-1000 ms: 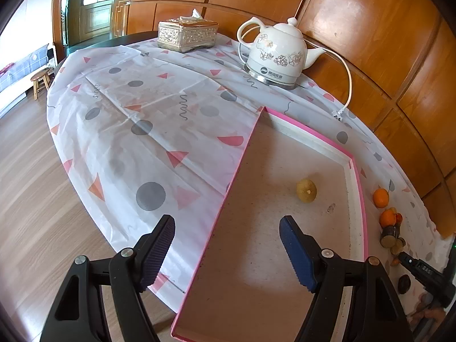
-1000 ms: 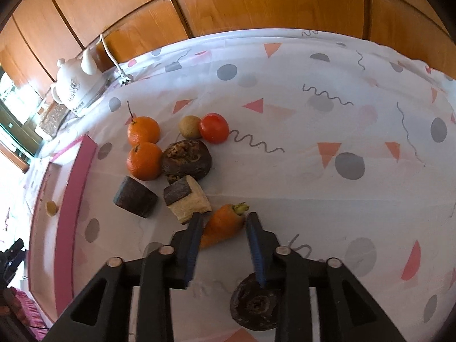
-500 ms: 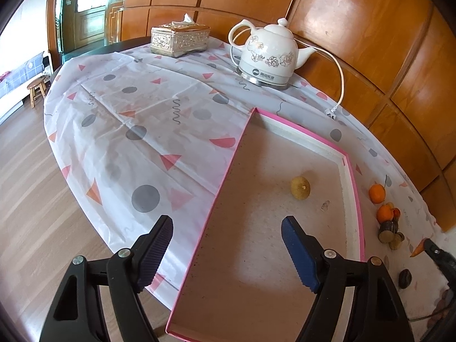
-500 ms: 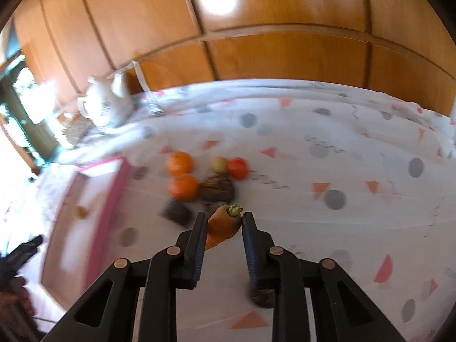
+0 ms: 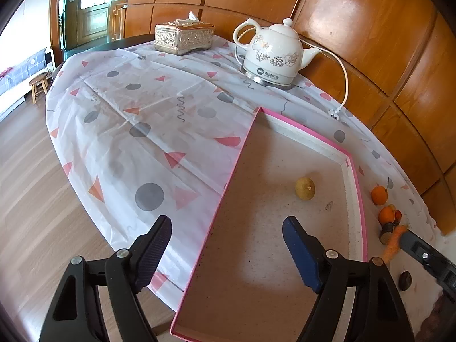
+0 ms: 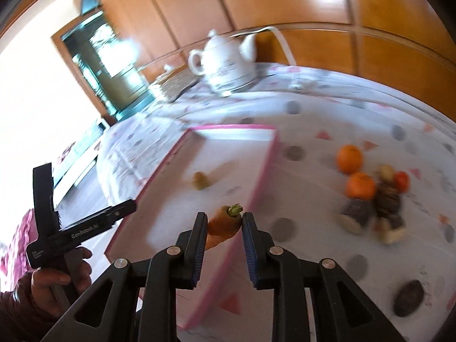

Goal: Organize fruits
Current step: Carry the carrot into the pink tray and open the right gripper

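Observation:
My right gripper is shut on an orange carrot with a green top and holds it in the air above the near edge of the pink-rimmed tray. The carrot also shows blurred in the left wrist view. My left gripper is open and empty over the tray's near left rim. One small yellow-brown fruit lies in the tray. Two oranges, a red tomato and dark brown pieces lie on the cloth right of the tray.
A white kettle with a cord and a silver tissue box stand at the table's far side. A dark round piece lies alone on the cloth near my right gripper. The dotted tablecloth overhangs the round table's left edge.
My right gripper has lifted the carrot off the cloth and swung left toward the tray. The left gripper has drifted slightly and stays open.

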A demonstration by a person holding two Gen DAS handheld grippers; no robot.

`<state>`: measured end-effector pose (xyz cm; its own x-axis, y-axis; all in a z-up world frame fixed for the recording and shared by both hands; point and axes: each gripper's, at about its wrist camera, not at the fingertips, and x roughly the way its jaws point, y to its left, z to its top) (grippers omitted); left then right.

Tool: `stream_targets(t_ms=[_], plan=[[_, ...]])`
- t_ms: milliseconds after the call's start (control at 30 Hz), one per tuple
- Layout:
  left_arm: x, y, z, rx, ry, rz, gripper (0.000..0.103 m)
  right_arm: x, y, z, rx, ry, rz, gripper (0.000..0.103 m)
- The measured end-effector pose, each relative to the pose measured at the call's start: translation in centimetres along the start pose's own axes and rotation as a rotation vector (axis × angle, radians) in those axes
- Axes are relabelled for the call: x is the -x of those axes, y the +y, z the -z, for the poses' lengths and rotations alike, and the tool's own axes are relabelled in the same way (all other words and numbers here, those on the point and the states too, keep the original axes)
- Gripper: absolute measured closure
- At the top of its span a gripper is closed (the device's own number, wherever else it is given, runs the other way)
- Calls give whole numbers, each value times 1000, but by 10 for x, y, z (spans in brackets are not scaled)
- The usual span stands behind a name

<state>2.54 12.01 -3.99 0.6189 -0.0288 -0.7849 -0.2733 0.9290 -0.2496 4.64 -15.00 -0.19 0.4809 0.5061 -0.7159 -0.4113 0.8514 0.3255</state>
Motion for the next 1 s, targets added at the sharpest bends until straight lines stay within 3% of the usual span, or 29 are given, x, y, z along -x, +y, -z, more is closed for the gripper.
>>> stream_targets(t_ms=[167,367,700,1000], plan=[[-1,0,0,-2,0,1,22,-28,21,-7,31,39,2,77],[-1,0,0,1,3,3,22,-28,21,-2,47,39,48,71],[0,-6,2,-21,3,12,22,15,-18,27,-5,-28,243,68],[1,-12,3,-39,7,16,22,63,-84,55,-171,-103,465,68]])
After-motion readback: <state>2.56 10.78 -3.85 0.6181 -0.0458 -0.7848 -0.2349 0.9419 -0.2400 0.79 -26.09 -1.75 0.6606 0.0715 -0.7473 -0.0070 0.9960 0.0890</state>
